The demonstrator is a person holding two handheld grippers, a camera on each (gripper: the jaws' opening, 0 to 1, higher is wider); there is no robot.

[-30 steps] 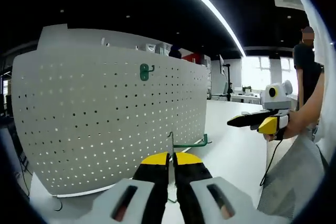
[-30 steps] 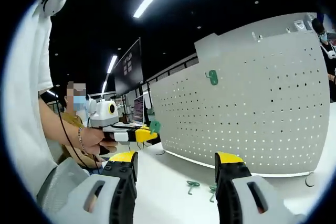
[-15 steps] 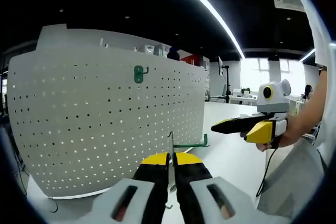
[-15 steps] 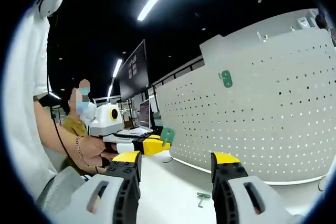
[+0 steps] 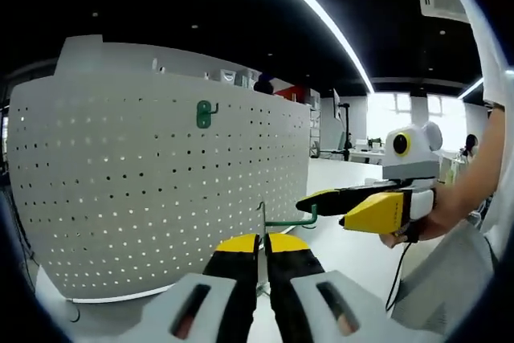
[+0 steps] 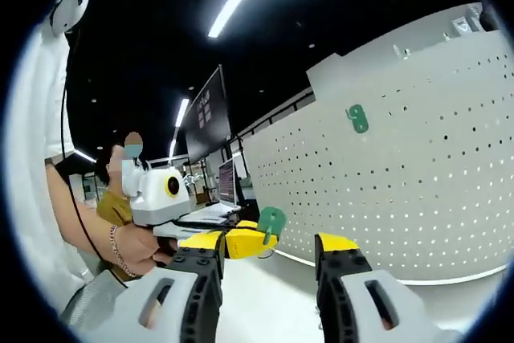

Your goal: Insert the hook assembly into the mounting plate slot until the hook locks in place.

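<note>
Insertion is not yet done. Left gripper [image 5: 261,240] is clamped on a green hook [image 5: 287,218], ahead of its tips and short of the pegboard [image 5: 144,198]. Right gripper [image 6: 269,245] stands apart, empty. Another hook [image 5: 204,113] already hangs high on the board.

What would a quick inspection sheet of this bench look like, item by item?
Surface: white table, mostly bare.
Job's things: upright white pegboard; a green hook already mounted high on it; a second green hook held in the left tongs.
Clutter: nothing seen.
Grippers: left tongs shut on that hook; right tongs open, holding nothing.
Cables: dark cable hanging below the right gripper.
Surroundings: ceiling light strip, office desks, people behind.
</note>
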